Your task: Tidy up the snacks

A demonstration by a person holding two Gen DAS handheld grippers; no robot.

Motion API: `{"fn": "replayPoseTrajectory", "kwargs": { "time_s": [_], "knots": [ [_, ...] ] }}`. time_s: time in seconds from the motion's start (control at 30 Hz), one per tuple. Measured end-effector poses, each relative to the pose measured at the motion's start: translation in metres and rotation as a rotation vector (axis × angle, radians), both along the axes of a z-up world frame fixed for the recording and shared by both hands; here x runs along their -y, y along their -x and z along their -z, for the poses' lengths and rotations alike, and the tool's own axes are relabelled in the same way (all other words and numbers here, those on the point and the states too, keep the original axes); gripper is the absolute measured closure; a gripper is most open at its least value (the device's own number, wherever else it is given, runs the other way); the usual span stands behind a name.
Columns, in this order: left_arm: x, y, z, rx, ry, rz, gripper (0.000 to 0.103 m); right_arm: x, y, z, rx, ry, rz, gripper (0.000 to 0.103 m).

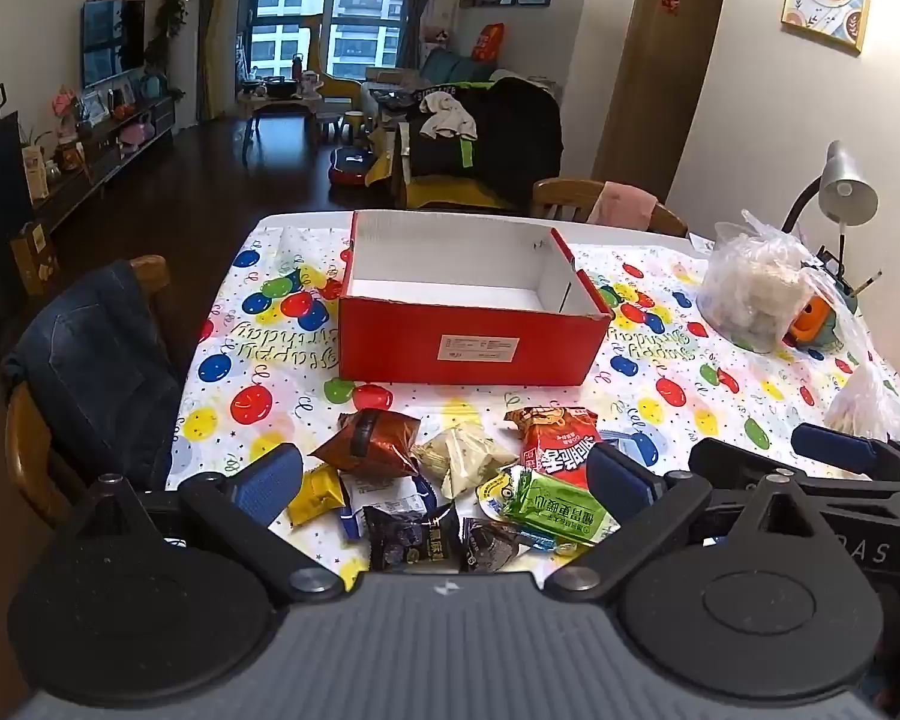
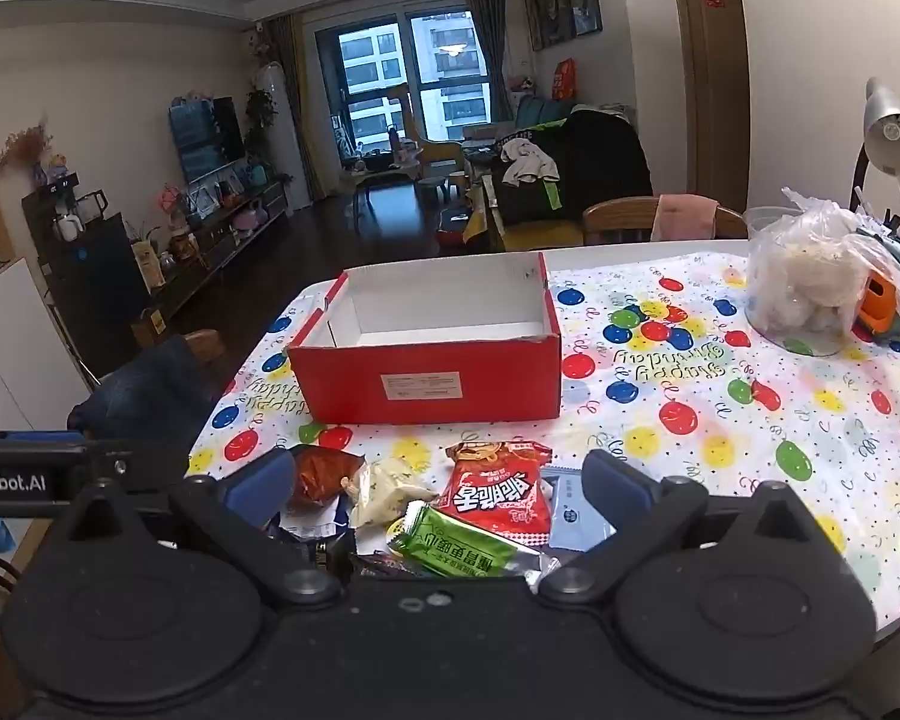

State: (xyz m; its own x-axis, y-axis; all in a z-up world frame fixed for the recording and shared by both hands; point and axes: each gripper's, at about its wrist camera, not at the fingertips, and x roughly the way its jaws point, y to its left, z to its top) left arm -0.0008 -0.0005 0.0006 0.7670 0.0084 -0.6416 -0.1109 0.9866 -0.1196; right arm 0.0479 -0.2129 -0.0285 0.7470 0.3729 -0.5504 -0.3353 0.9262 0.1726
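Both claws, left claw (image 1: 444, 477) and right claw (image 2: 438, 489), are being held released over the snack pile (image 1: 450, 480), in front of the empty red box (image 1: 471, 324) awaiting packets.

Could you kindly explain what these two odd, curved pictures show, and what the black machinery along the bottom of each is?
No robot here: a person holds a pair of tongs in each hand, each with a wide-angle camera looking along its fingers. One picture is from the left tongs, the other from the right tongs. Both are wide open and hold nothing. On the balloon tablecloth stands an empty red box, with a heap of snack packets in front of it, including a red packet and a green one.
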Motion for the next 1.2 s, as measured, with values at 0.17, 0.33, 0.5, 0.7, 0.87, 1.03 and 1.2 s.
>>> {"fn": "replayPoseTrajectory", "kwargs": {
  "time_s": [0.17, 0.33, 0.5, 0.7, 0.87, 1.03, 1.2],
  "knots": [
    [-0.002, 0.003, -0.001, -0.008, 0.011, 0.006, 0.001, 0.001, 0.002, -0.001, 0.002, -0.016, 0.007, 0.001],
    [0.0, 0.004, 0.003, -0.022, 0.011, 0.008, 0.001, -0.004, 0.006, -0.003, 0.006, 0.011, 0.012, 0.001],
    [-0.001, 0.006, 0.005, -0.022, 0.018, 0.006, 0.001, -0.004, 0.003, -0.005, 0.008, 0.012, 0.015, 0.001],
    [0.003, 0.006, 0.003, -0.018, 0.01, 0.01, 0.001, 0.0, 0.01, -0.006, 0.027, 0.013, 0.006, 0.001],
    [0.003, 0.011, -0.002, -0.006, 0.011, 0.009, 0.001, -0.001, 0.012, -0.008, 0.034, 0.018, 0.006, 0.002],
    [0.003, 0.012, -0.003, -0.007, 0.013, 0.009, 0.001, -0.001, 0.013, -0.009, 0.038, 0.016, 0.007, 0.002],
    [0.004, 0.014, -0.005, -0.004, 0.013, 0.015, 0.001, -0.001, 0.014, -0.009, 0.038, 0.016, 0.007, 0.002]
  ]
}}
